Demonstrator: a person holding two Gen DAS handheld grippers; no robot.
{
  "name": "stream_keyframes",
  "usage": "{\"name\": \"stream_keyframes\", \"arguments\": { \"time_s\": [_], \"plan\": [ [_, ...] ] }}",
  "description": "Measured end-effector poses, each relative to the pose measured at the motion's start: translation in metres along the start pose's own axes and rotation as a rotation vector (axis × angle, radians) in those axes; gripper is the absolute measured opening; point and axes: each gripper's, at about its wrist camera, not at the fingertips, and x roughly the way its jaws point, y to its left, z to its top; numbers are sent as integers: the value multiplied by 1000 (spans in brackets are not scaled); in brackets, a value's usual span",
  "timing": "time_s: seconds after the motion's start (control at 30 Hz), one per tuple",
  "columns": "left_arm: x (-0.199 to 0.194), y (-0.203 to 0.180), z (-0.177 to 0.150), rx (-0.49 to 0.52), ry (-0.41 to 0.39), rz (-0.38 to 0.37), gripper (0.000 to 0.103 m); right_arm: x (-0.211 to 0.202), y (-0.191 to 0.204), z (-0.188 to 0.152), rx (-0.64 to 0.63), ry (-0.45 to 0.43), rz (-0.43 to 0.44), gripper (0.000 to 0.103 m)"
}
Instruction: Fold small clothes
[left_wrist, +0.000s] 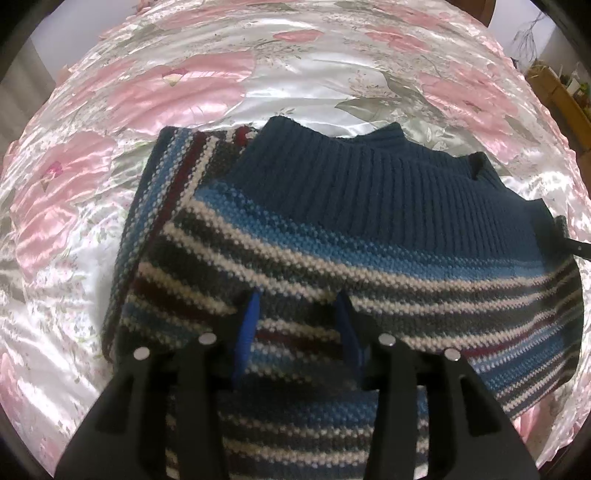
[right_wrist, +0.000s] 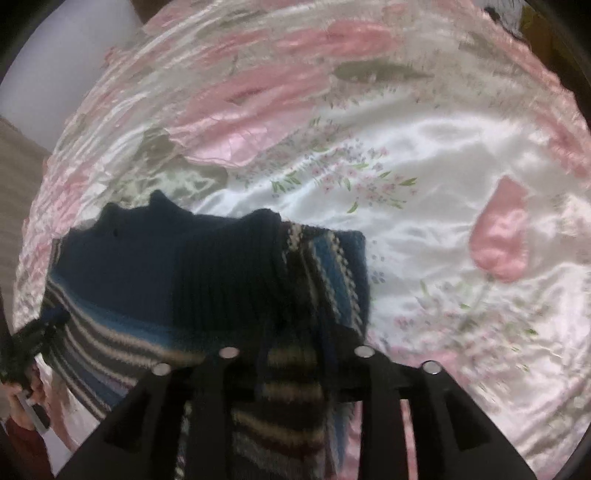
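Although the fold is plainly under way, it cannot be called finished. A small striped knit sweater (left_wrist: 332, 240) is laid on a floral satin bedspread (left_wrist: 166, 92), and all places below are given relative to that sweater. In the left wrist view the dark blue ribbed band (left_wrist: 369, 177) is turned to the far side, with the striped body nearer the camera; at the far left corner a striped panel (left_wrist: 177, 177) — probably a sleeve or side — is seen tucked beneath the body, its stripes running lengthwise. In the right wrist view a like striped panel (right_wrist: 332, 266) is seen at the right edge, beside the ribbing. So the side folds are judged done or nearly done, while at least a final fold across the body, and some squaring up, are judged to remain.

The left gripper (left_wrist: 299, 325) is poised at the near part of the sweater, its blue-lined fingers (left_wrist: 249, 325) set apart with striped knit showing between them; whether the cloth is touched cannot be told. The right gripper (right_wrist: 295, 365) is at the near right part of the sweater, its fingers also apart — the picture is blurred, and knit is seen between them, but a grip cannot be confirmed.
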Motion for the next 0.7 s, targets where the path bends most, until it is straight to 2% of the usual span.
{"name": "stream_keyframes", "arguments": {
  "time_s": [0.13,0.37,0.57,0.63,0.7],
  "plan": [
    [-16,-5,-13,22,-22,4,57,-24,-3,-26,-12,-3,-11,31],
    [-31,-3,-40,8,-11,-43,58,-45,-8,-73,-19,28,9,35],
    [-39,2,-55,5,-30,-9,59,-60,-5,-101,-39,27,-14,42],
    [-40,2,-56,8,-35,4,60,-61,-5,-105,-39,24,-13,50],
    [-40,1,-57,9,-36,10,60,-59,-3,-109,-46,31,-16,52]
  ]
}}
